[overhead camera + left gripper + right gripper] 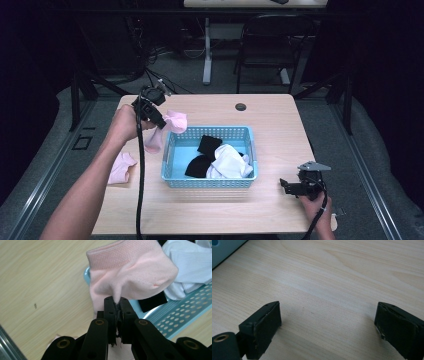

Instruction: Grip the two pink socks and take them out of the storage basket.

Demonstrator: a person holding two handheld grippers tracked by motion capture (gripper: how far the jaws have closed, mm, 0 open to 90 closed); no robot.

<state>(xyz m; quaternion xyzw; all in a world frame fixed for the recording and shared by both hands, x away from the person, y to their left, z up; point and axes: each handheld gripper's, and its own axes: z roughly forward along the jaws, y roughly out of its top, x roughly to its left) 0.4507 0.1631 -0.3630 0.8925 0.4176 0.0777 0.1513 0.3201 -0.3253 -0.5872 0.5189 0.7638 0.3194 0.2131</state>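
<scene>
We seem to be sorting socks. Our left gripper (159,121) pinches a pink sock (170,125) left of centre, beside the blue basket (169,155). Our right gripper (289,186) idles, jaws spread, lower right. Next, probably lay it by the other pink sock (121,167).

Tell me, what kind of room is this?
Probably a lab or studio set up for recording hand work, not a home. A person works a handheld left gripper trailing a cable, black curtains surround the wooden table, and cables sprawl on the floor beyond.
</scene>
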